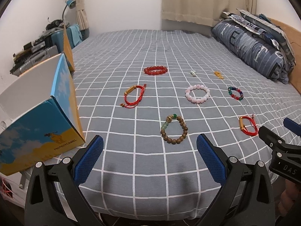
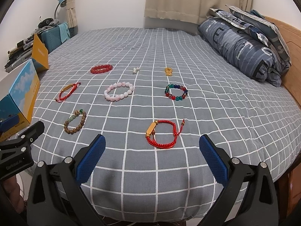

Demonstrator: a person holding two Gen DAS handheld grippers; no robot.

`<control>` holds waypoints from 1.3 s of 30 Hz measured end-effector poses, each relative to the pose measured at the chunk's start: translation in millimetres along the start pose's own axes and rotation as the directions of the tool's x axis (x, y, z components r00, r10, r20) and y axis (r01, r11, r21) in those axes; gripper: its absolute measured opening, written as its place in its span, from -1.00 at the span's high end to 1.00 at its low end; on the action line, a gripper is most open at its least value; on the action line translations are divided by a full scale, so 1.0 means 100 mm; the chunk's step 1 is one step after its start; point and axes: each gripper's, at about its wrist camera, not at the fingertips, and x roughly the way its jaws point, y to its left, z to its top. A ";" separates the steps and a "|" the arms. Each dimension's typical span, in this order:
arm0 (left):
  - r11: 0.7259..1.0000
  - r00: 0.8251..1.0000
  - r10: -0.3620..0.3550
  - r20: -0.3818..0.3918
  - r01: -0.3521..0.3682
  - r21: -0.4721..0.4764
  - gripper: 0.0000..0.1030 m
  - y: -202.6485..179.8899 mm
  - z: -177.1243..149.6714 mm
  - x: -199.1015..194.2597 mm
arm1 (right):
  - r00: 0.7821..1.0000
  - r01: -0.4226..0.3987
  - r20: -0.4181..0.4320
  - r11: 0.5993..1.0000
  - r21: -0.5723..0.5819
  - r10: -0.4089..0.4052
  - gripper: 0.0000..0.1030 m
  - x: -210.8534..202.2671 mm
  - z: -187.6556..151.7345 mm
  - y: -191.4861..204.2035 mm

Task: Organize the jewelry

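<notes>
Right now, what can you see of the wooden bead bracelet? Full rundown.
The wooden bead bracelet is a closed ring, mostly brown wood-look round beads, with a few pale green beads, one dark green bead and a small gold-coloured charm along its far-left arc. It lies flat on the grey checked bedsheet, nearest the open left tongs, touching no other jewelry. Nothing grips it.

This is a bedroom in a home. A bed (image 1: 150,43) with a grey checked sheet fills most of both views, with a rolled blue duvet (image 2: 242,47) and pillows against a wooden headboard (image 2: 289,43). Beige curtains (image 2: 188,0) hang behind, and a teal desk lamp (image 1: 70,2) and suitcase (image 2: 53,37) crowd the far corner.
</notes>
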 end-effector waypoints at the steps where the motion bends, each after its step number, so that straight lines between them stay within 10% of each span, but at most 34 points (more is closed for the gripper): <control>1: 1.000 1.000 -0.002 -0.004 0.002 -0.006 -0.89 0.00 0.00 0.01 | 1.000 -0.001 0.002 1.000 -0.001 0.001 -0.86 0.00 0.01 0.00; 39: 0.999 0.999 0.037 -0.005 -0.037 -0.018 -0.89 0.05 0.02 0.04 | 1.000 -0.010 0.005 1.000 -0.005 0.010 -0.86 0.03 0.05 0.02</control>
